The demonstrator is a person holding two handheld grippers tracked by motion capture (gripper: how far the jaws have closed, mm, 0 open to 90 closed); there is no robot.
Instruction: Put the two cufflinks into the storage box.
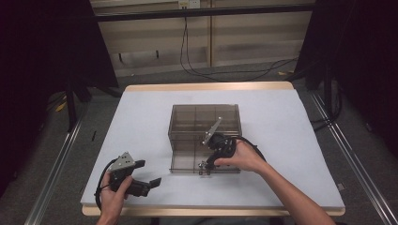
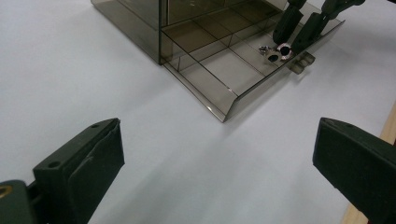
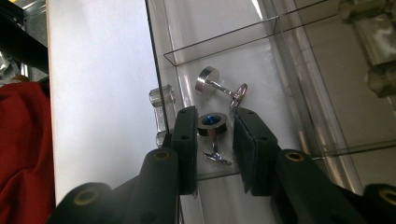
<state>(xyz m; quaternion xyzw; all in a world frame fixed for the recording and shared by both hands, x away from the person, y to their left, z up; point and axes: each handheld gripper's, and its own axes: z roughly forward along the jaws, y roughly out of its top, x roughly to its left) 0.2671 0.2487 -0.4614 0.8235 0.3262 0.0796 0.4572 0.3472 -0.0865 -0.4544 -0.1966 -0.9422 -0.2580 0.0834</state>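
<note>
Right gripper view is showing my right gripper [image 3: 212, 133] closing narrow around a blue-topped cufflink [image 3: 212, 125], which is lying in the front compartment of the smoked plastic drawer [image 3: 299, 74], beside a second cufflink [image 3: 220, 87]. I am squeezing its round head, though I cannot tell whether both pads are pressing yet. Being small and slick, it could be popping out sideways or knocking its neighbour. My left gripper [image 2: 219, 158] is hanging wide open over the white table [image 2: 70, 70], holding nothing.
</note>
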